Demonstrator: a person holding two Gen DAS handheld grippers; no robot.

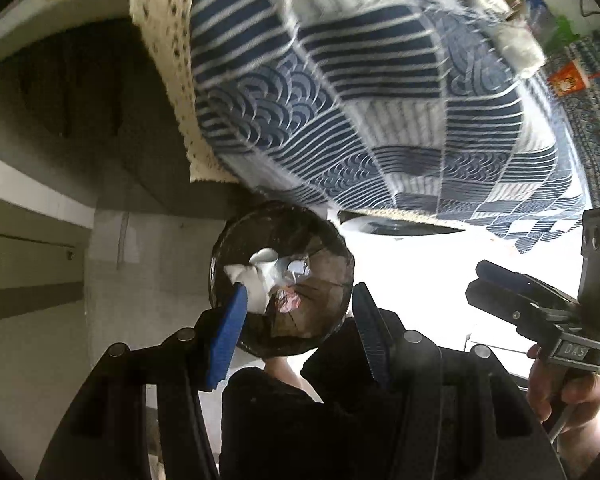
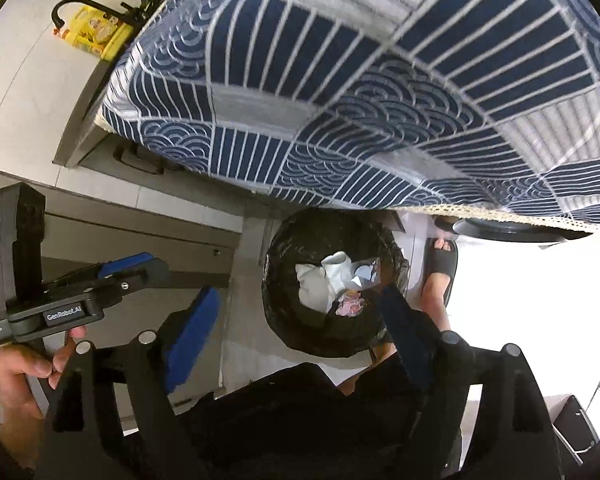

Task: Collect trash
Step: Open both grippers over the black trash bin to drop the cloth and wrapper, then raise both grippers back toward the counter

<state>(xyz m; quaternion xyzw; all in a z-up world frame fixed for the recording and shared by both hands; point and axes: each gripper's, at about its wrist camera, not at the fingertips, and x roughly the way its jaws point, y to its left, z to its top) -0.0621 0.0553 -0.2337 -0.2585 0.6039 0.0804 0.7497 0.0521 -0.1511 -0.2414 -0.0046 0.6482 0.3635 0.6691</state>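
Note:
A round bin (image 1: pixel 332 240) (image 2: pixel 296 240) lined with a black bag stands on the floor beneath the table's edge. Crumpled white paper (image 1: pixel 258 284) (image 2: pixel 312 286), a silver foil wrapper (image 1: pixel 296 270) (image 2: pixel 364 274) and a pink wrapper (image 1: pixel 290 300) (image 2: pixel 350 304) lie inside it. My left gripper (image 1: pixel 298 320) (image 2: pixel 148 268) hangs above the bin, open, with nothing between its blue pads. My right gripper (image 2: pixel 298 320) (image 1: pixel 476 280) is beside it over the bin, open wide and empty. A hand holds each handle.
A blue-and-white patterned tablecloth (image 1: pixel 340 100) (image 2: pixel 380 80) overhangs the bin from above, with a cream lace cloth (image 1: pixel 164 40) beside it. A person's foot in a dark sandal (image 2: pixel 440 268) stands right of the bin. A yellow package (image 2: pixel 96 32) lies on the tiled floor.

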